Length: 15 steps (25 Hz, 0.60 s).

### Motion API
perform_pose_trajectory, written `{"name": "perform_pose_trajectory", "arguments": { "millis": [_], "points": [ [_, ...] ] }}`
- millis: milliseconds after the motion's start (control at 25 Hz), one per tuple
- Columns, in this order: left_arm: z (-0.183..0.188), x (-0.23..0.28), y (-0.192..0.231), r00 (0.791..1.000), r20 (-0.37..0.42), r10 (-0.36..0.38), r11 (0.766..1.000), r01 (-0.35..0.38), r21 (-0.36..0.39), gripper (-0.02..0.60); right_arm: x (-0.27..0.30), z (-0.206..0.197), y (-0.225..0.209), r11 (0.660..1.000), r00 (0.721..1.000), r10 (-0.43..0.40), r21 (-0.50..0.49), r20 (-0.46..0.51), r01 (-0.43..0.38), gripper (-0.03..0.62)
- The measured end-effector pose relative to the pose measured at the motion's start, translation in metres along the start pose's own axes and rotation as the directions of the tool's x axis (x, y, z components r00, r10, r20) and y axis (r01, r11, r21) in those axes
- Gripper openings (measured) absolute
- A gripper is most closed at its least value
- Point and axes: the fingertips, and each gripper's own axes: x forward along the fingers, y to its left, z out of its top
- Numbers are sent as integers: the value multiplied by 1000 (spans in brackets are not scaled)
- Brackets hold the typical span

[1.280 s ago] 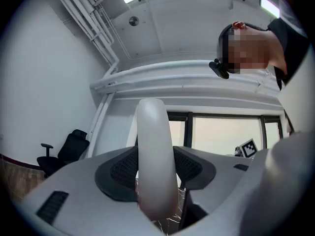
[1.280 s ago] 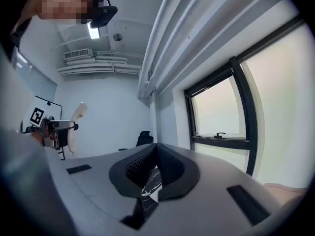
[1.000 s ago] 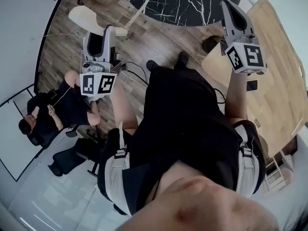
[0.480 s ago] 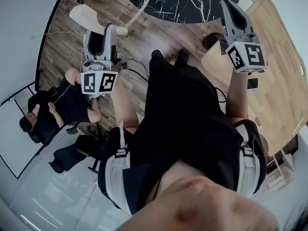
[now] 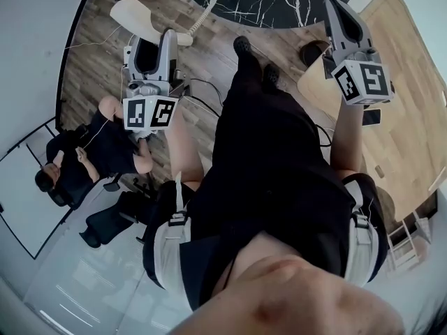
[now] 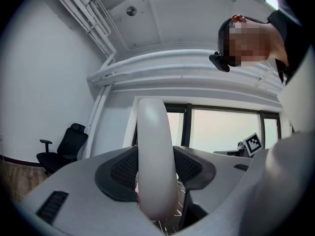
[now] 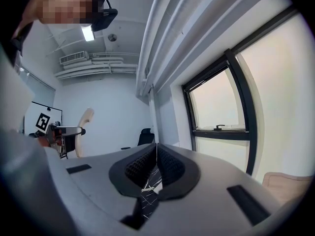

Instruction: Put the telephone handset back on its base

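Note:
A cream telephone handset [image 5: 140,14] sits crosswise between the jaws of my left gripper [image 5: 152,42], held up in the air over the wooden floor. In the left gripper view the handset [image 6: 154,132] stands upright with the dark pads [image 6: 123,168] pressed on both its sides. Its coiled cord [image 5: 202,14] runs up to the black marble table [image 5: 293,5]. The base is hidden beyond the top edge. My right gripper [image 5: 336,7] is raised at the upper right, and its pads [image 7: 147,166] meet with nothing between them.
A light wooden table [image 5: 408,75] with a dark mobile phone [image 5: 371,116] on it stands at the right. A person sits on a chair at the left [image 5: 94,152]. Cables lie on the floor [image 5: 202,93]. My own legs and shoes [image 5: 243,47] fill the middle.
I have stepped toward the black table, one shoe now further forward. The left gripper with the handset has shifted slightly right in the view. The right gripper has hardly moved.

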Motion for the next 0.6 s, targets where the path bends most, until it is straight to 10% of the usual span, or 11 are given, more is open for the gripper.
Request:
{"name": "perform_pose_trajectory", "arguments": {
  "millis": [600],
  "points": [
    [-13, 84, 47, 997, -34, -74, 996, 72, -49, 229, 63, 6, -17, 997, 997, -69, -21, -46, 68, 31]
  ]
}}
